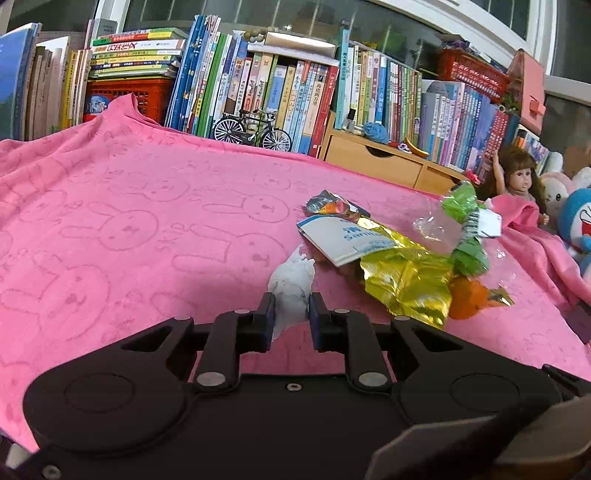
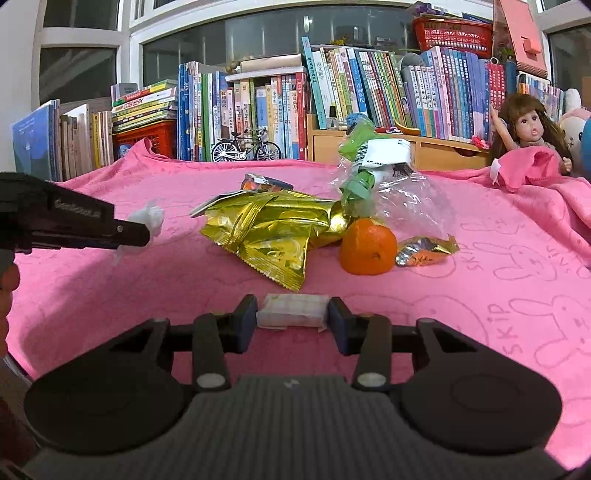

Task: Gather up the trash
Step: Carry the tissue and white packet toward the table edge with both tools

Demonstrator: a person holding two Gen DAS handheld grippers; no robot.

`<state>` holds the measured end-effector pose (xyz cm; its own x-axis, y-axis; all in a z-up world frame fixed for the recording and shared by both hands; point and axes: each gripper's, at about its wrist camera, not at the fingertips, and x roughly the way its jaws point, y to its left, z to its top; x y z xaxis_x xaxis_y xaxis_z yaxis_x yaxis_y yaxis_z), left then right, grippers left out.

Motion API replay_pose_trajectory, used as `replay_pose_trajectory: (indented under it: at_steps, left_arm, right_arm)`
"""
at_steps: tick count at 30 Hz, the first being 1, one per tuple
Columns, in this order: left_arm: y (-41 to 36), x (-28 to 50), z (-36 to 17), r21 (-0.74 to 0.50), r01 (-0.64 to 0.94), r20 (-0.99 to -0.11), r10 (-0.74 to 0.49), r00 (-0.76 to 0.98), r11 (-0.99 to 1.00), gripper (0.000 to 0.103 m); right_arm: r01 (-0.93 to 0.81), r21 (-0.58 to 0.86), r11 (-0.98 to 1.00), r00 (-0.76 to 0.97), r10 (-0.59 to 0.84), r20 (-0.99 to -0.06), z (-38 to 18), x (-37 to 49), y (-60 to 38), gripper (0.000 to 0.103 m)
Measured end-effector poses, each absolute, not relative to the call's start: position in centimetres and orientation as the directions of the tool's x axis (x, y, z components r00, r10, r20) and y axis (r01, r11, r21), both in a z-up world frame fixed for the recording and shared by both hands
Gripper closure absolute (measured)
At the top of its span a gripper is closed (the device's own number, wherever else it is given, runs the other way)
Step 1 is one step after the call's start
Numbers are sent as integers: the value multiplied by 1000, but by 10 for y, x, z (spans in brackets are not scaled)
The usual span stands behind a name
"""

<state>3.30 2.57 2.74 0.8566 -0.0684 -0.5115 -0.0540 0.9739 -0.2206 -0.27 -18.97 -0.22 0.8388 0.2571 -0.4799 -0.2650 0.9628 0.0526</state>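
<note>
- Here, containers first: a red plastic basket (image 2: 452, 31) sits on top of the row of books (image 2: 388, 85), its contents too far off to make out; a second red crate (image 2: 146, 142) stands under a stack of books; a wooden drawer box (image 1: 384, 162) carries a blue yarn ball (image 1: 376, 132) on its top.
- The trash lies heaped on the pink towel (image 1: 129, 221): a gold foil wrapper (image 2: 269, 230), a clear plastic bag with green print (image 2: 388, 195), an orange peel (image 2: 365, 245) and a small foil wrapper (image 2: 426, 251), all ahead of both tools.
- The left gripper (image 1: 290, 310) is nearly closed, pinching a crumpled white tissue (image 1: 291, 286) just left of the heap.
- The right gripper (image 2: 291, 314) is partly closed on a small white packet (image 2: 291, 312), both pads touching its ends, near the gold wrapper's corner.
</note>
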Motion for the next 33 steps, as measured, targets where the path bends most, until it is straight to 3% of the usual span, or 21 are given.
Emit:
replay_pose_trajectory:
  at_steps: [11, 33]
  left_arm:
    - [17, -33, 30, -190, -28, -479, -68, 875, 981, 85]
    - [25, -116, 19, -226, -16, -513, -104, 852, 974, 85]
  right_arm:
    - [-295, 55, 954, 835, 286, -470, 2, -37, -188, 56]
    - [-345, 98, 933, 816, 350, -459, 7, -99, -185, 56]
